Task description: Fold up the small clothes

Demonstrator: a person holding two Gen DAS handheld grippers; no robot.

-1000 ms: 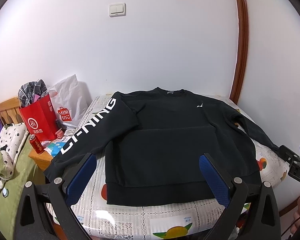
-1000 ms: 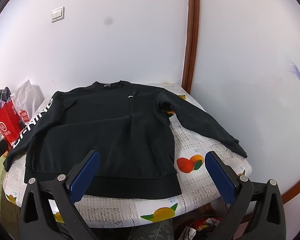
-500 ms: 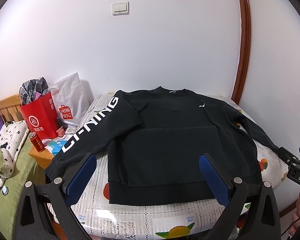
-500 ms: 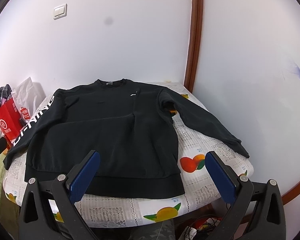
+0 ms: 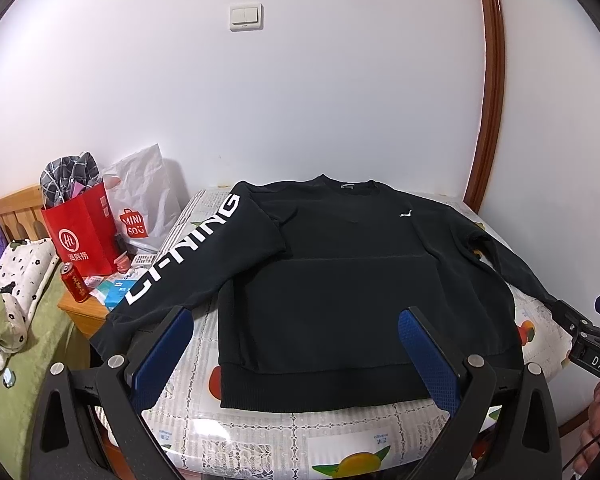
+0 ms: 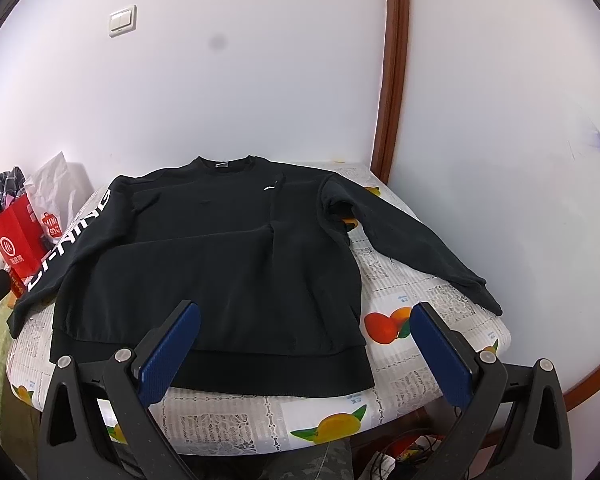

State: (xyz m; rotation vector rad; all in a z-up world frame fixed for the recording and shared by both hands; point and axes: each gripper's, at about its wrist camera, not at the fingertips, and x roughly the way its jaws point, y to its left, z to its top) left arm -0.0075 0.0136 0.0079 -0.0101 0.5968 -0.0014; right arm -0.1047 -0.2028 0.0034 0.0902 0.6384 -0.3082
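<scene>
A black long-sleeved sweatshirt (image 5: 352,272) lies flat, front up, on the table with both sleeves spread out; it also shows in the right wrist view (image 6: 220,264). White LI-NING lettering (image 5: 188,256) runs down its left sleeve. My left gripper (image 5: 300,344) is open and empty, held above the sweatshirt's hem near the front edge. My right gripper (image 6: 304,344) is open and empty, above the hem's right part. The right gripper's body shows at the right edge of the left wrist view (image 5: 588,348).
The table wears a fruit-print cloth (image 6: 412,320) and stands in a white wall corner with a brown trim (image 6: 392,80). Left of it, a wooden nightstand (image 5: 80,312) holds a red bag (image 5: 80,236), a white bag (image 5: 144,204) and a red can (image 5: 73,282). A bed (image 5: 16,280) lies further left.
Both grippers have tilted down or drawn back slightly; the sweatshirt sits a little lower and farther in view. The jaws stay open and nothing on the table has moved.
</scene>
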